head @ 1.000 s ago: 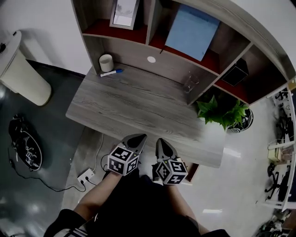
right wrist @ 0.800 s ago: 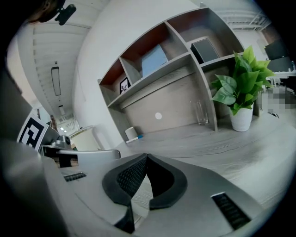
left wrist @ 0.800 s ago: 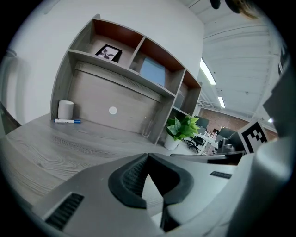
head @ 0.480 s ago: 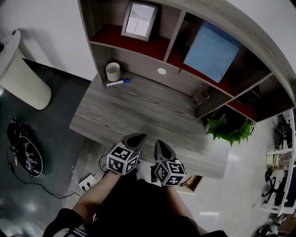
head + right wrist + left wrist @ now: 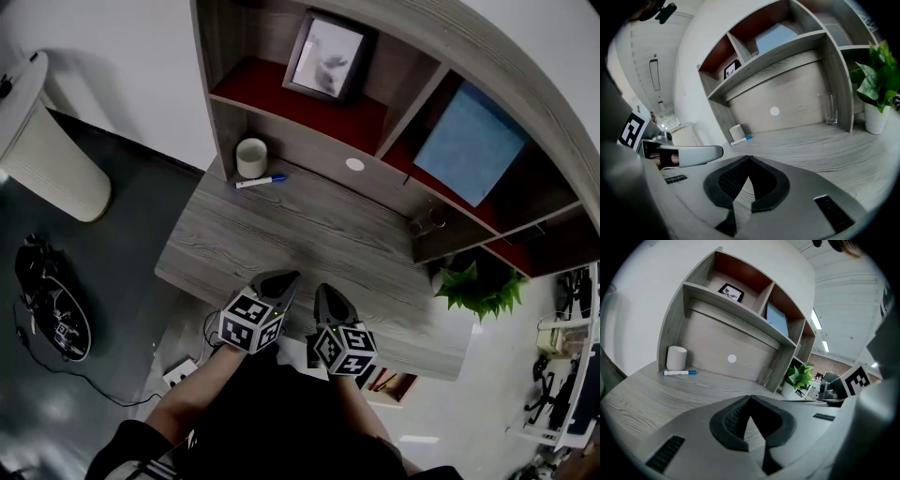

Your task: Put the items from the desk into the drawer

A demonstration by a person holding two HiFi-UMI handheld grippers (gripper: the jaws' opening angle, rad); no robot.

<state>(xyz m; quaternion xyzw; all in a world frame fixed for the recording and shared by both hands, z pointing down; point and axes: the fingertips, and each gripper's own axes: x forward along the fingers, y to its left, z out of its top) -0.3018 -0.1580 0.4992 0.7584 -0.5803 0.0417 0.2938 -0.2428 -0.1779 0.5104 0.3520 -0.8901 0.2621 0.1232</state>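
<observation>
Fingers [image 5: 731,420] on left gripper [image 5: 286,277] and right gripper [image 5: 322,289] meet.

Even, soft indoor light, with ceiling strips [image 5: 655,75] glowing up and left of the right gripper [image 5: 749,158]. Both gripper views bulge and darken at the corners.

Left gripper [image 5: 285,277], right gripper [image 5: 322,287]: jaws together, empty.
</observation>
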